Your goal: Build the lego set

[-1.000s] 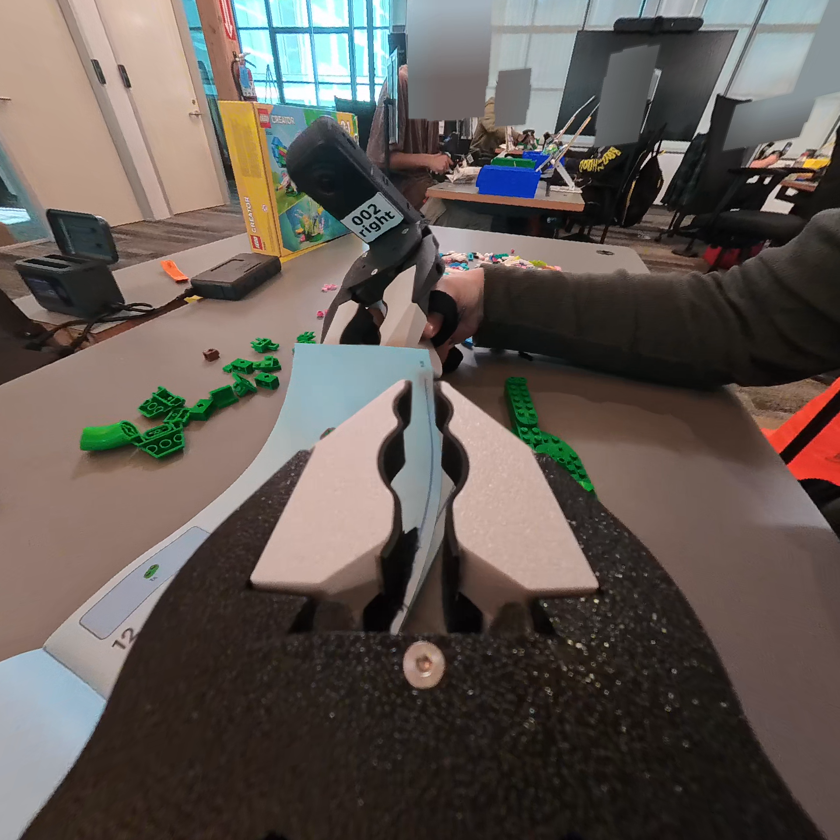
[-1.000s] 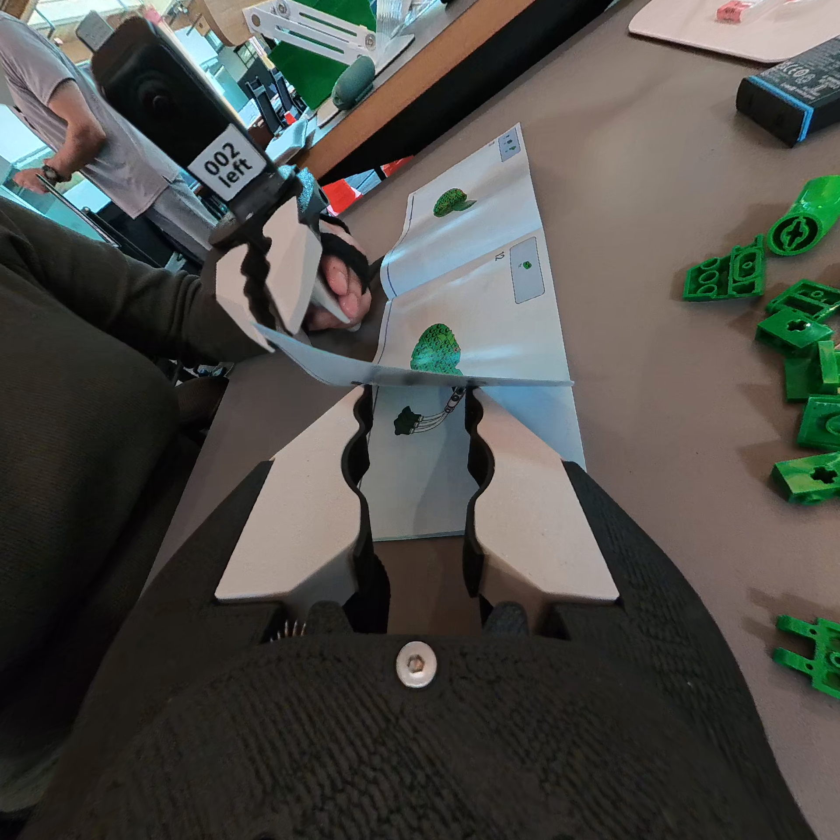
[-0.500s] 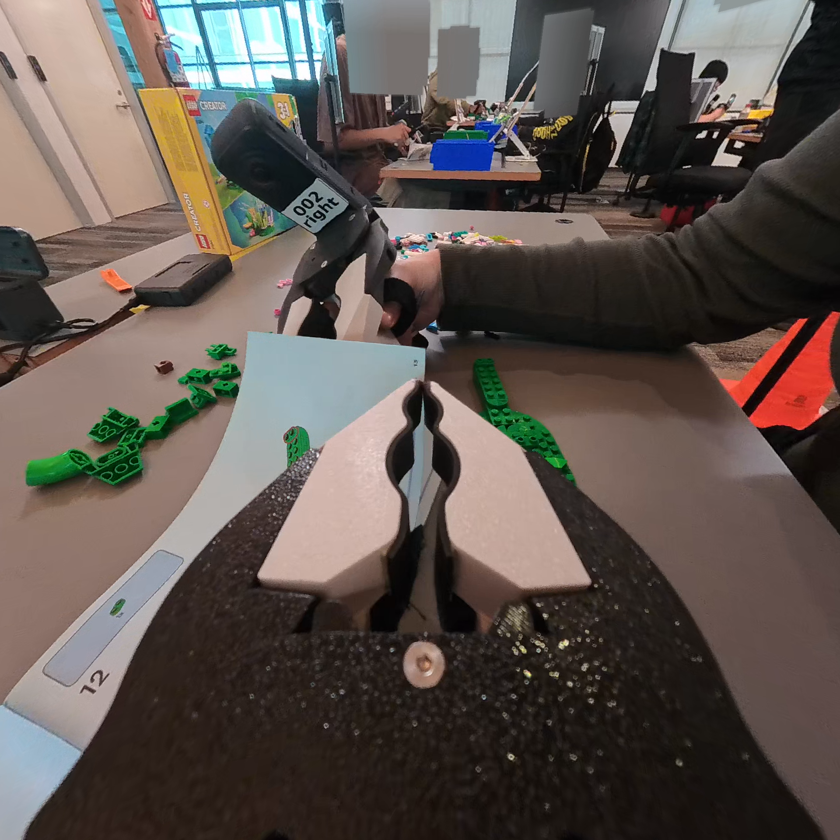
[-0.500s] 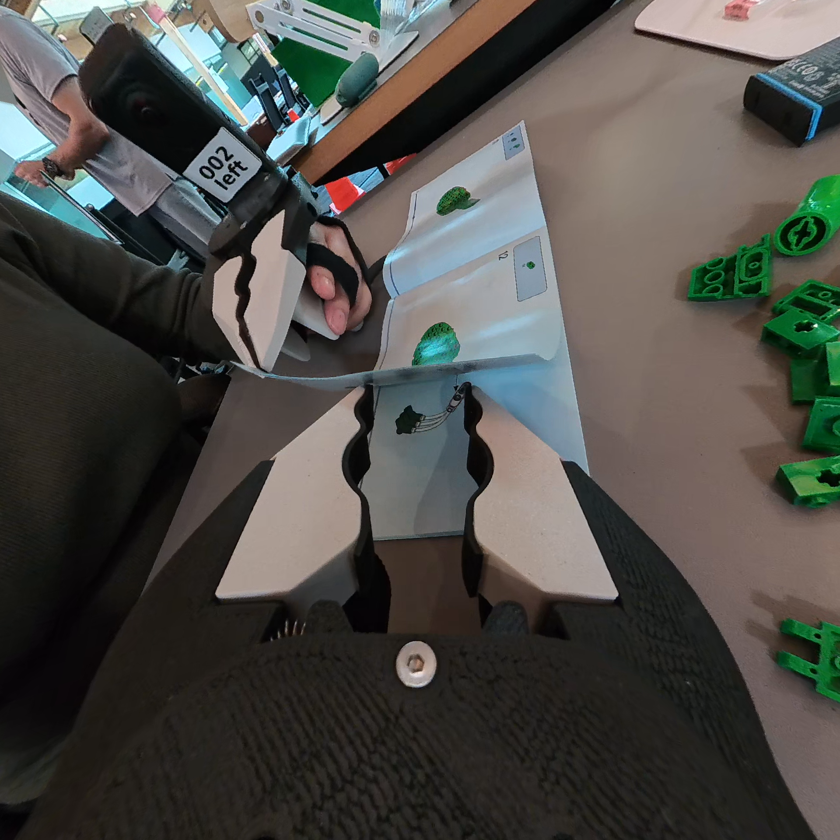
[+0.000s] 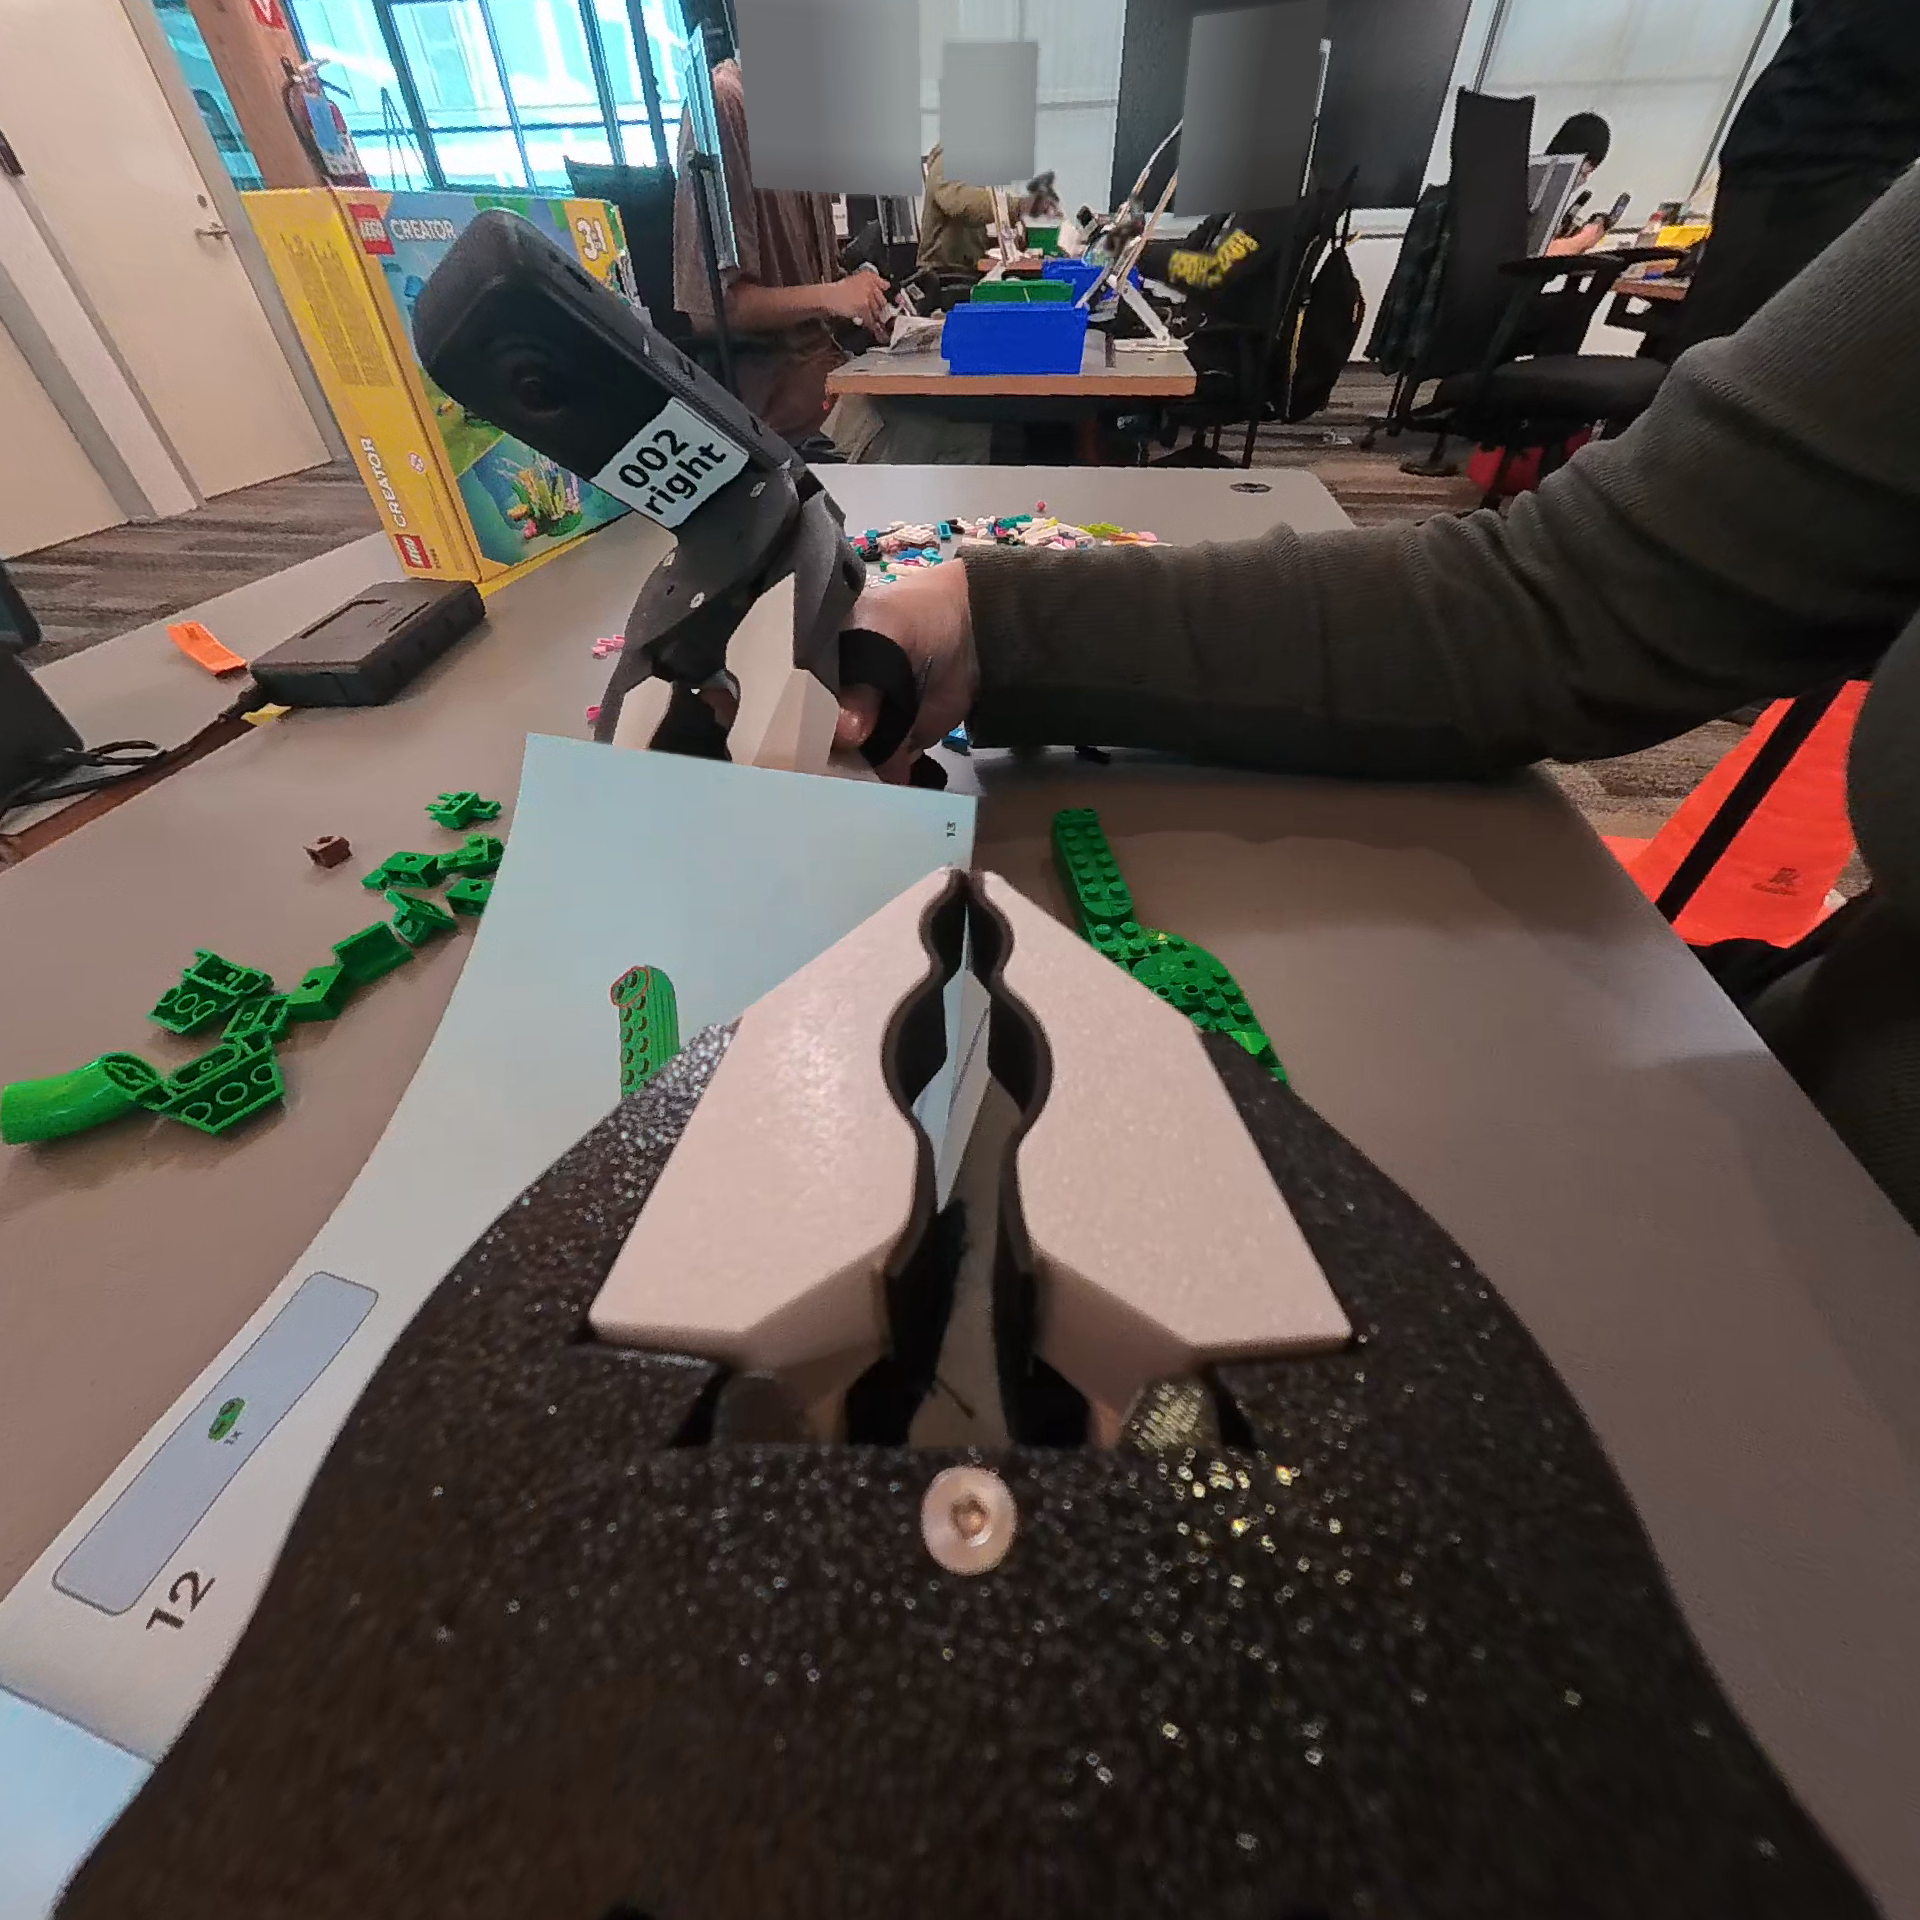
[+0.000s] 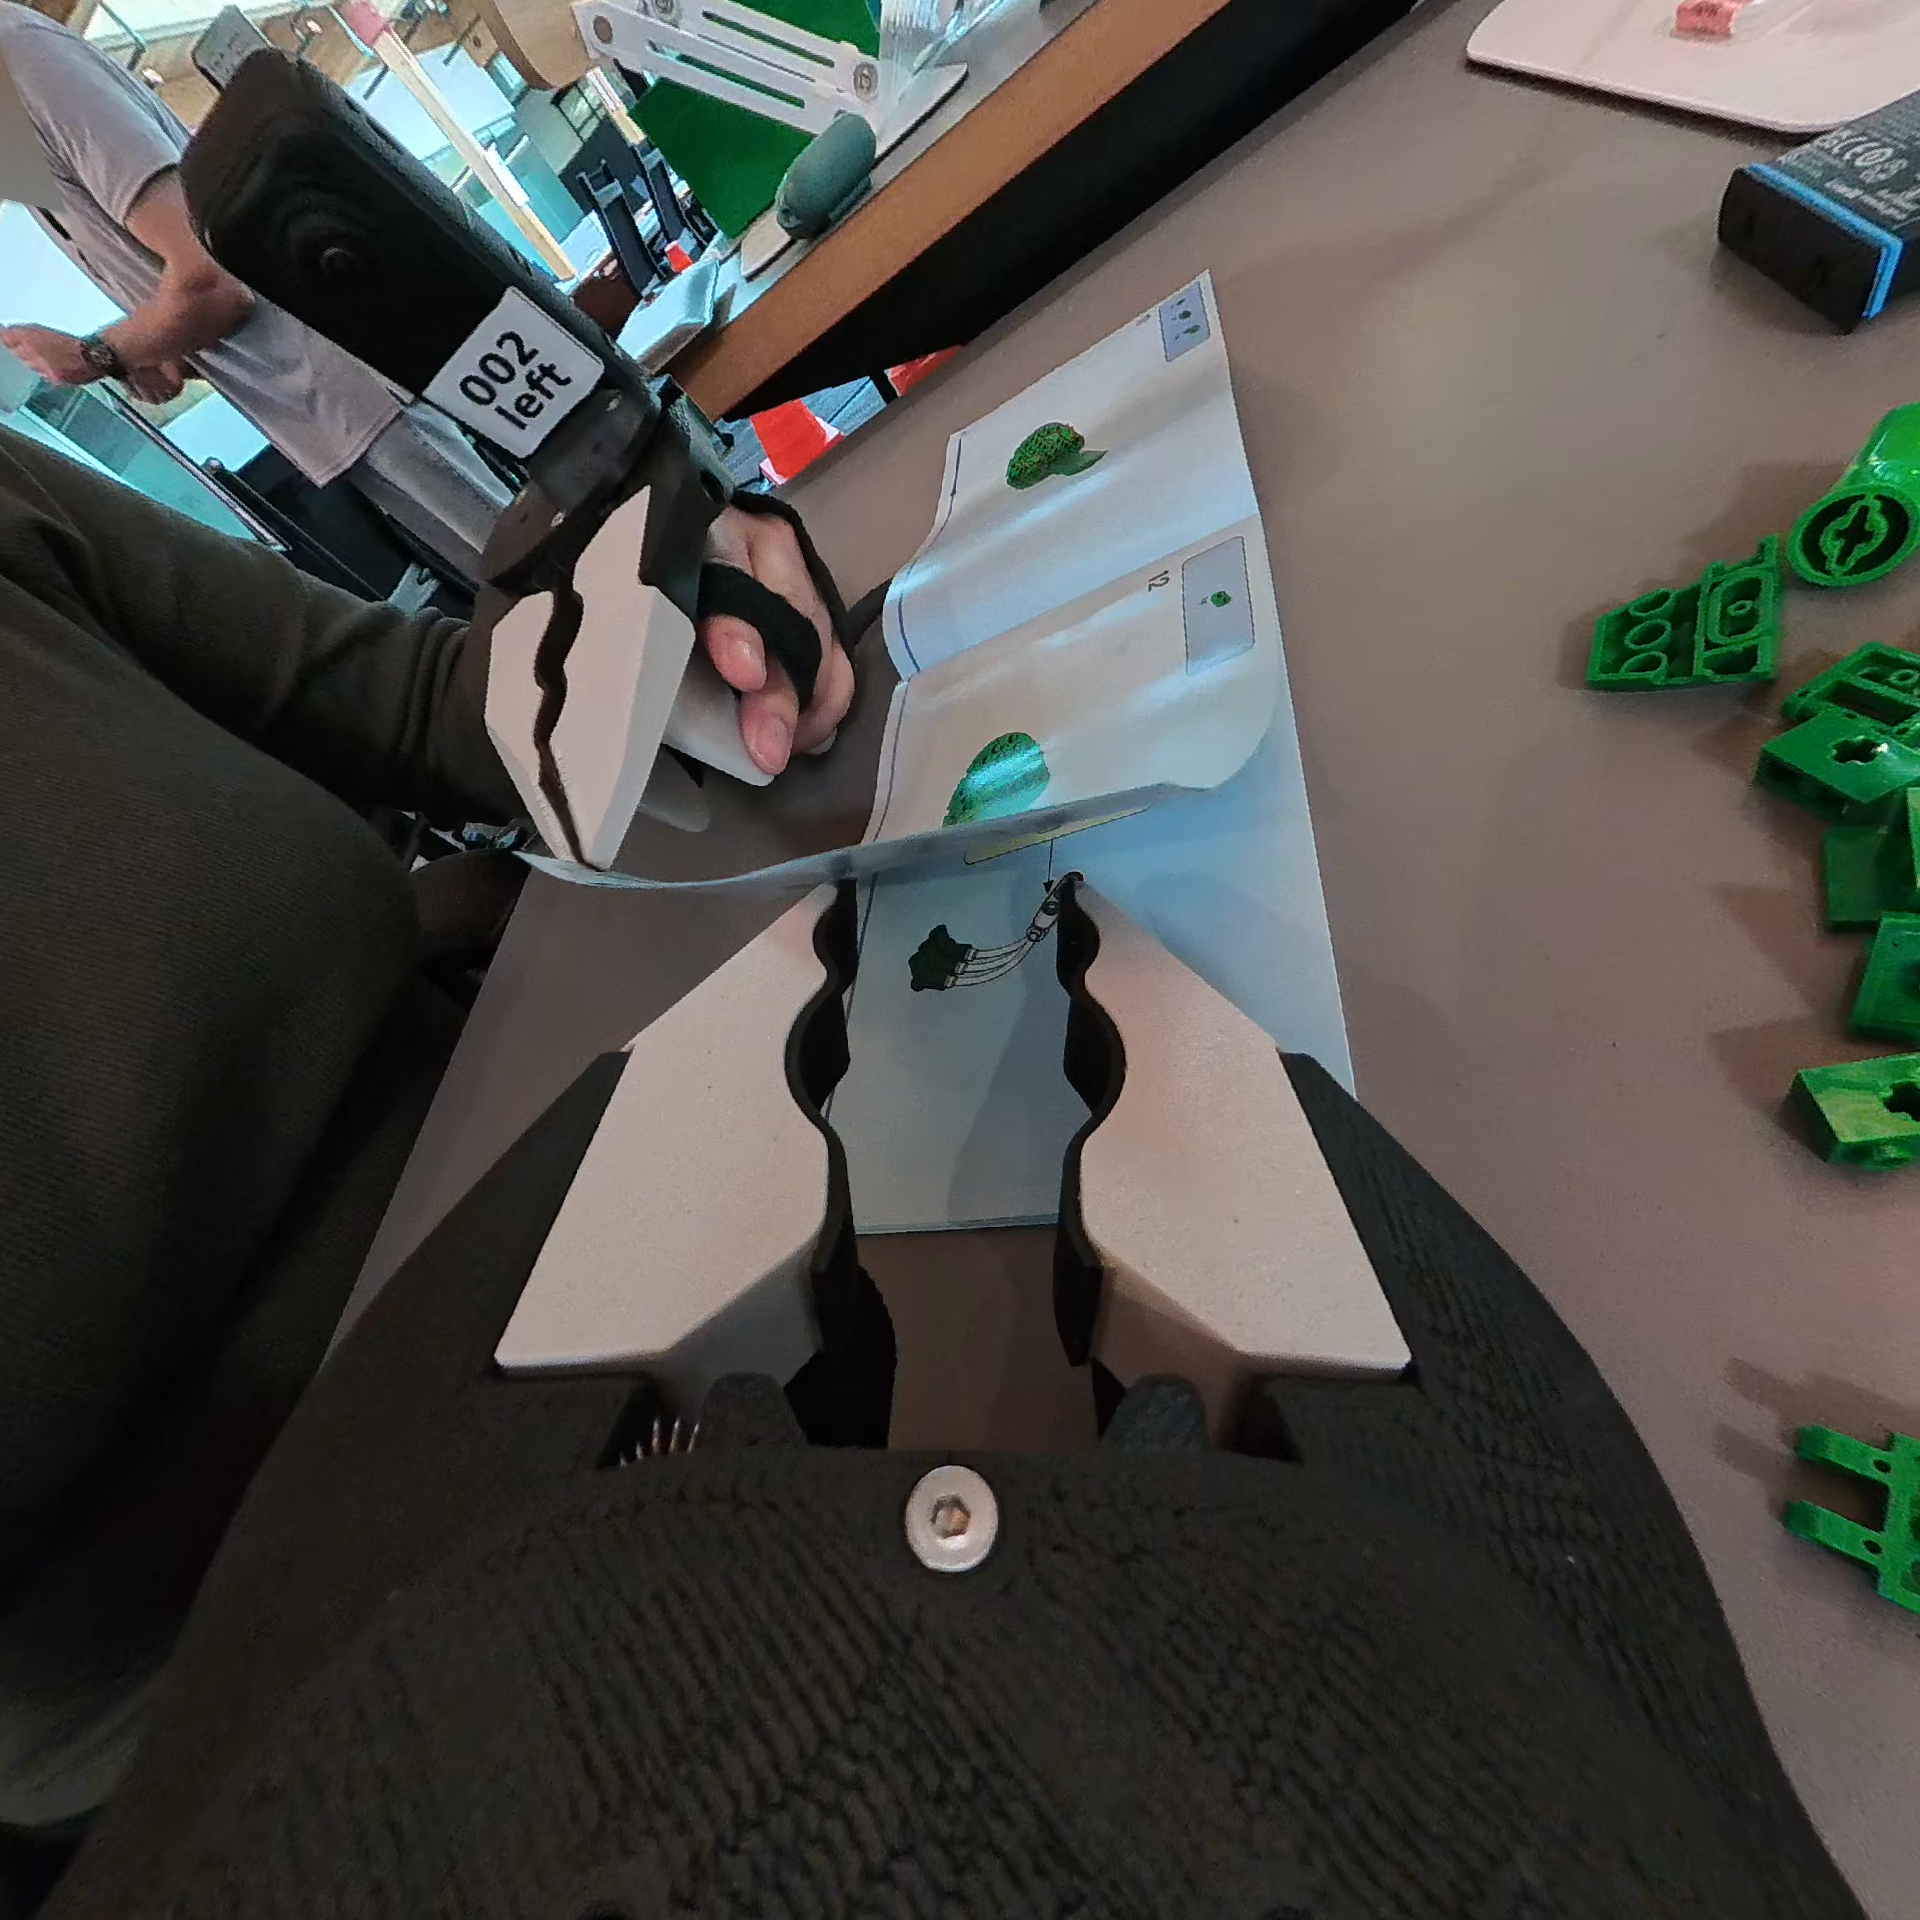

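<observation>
The instruction booklet (image 6: 1091, 644) lies open on the grey table. My left gripper (image 5: 961, 883) is shut on the edge of one light blue page (image 5: 727, 883) and holds it lifted and curved over the booklet; it also shows in the right wrist view (image 6: 566, 842), low near the table. My right gripper (image 6: 956, 894) is open and empty, over the booklet's near end; it also shows in the left wrist view (image 5: 727, 727). A built green plate assembly (image 5: 1143, 935) lies just right of the page. Loose green pieces (image 5: 239, 1039) lie left of the booklet and show in the right wrist view (image 6: 1849, 748).
A yellow set box (image 5: 416, 416) stands at the back left, with a black case (image 5: 364, 644) in front of it. A pile of mixed coloured pieces (image 5: 997, 532) lies at the far table end. A black and blue box (image 6: 1818, 229) lies beyond the green pieces.
My left gripper has closed tighter on the page and carried it over and down toward the table. The right gripper has stayed open and almost still.
</observation>
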`<control>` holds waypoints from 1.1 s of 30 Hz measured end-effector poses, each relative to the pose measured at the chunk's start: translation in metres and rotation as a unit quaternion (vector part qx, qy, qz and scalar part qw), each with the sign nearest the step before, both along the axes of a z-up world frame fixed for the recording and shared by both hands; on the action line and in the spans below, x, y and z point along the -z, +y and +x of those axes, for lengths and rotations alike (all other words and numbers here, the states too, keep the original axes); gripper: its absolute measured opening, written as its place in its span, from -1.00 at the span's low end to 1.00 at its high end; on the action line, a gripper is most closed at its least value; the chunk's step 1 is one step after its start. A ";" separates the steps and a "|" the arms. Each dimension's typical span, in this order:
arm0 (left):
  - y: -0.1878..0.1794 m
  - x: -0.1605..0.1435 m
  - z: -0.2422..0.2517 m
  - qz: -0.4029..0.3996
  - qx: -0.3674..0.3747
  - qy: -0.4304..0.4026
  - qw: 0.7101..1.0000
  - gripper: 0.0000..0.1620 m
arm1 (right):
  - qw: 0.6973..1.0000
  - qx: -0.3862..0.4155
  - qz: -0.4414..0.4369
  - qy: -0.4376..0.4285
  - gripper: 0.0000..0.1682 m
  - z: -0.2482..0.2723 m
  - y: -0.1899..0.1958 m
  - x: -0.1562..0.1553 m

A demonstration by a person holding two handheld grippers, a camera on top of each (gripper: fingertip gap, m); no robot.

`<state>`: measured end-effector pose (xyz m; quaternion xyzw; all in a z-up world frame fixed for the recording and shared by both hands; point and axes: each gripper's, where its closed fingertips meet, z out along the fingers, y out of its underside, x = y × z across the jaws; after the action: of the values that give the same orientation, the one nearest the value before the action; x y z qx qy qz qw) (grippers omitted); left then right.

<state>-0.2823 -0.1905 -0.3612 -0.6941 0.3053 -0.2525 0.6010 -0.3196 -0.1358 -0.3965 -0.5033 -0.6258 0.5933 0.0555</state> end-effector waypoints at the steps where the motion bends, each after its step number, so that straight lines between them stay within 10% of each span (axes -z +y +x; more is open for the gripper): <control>1: 0.000 0.000 0.000 0.000 0.001 0.000 1.000 -1.00 | 1.000 0.000 0.000 0.000 -0.56 0.000 0.000 0.000; 33: 0.017 -0.003 -0.021 -0.016 -0.080 -0.032 0.996 -0.84 | 1.000 -0.002 0.000 -0.003 -0.57 0.000 0.000 0.001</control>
<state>-0.3031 -0.1737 -0.3584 -0.7176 0.2254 -0.2307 0.6172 -0.3197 -0.1362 -0.3971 -0.5039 -0.6267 0.5921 0.0527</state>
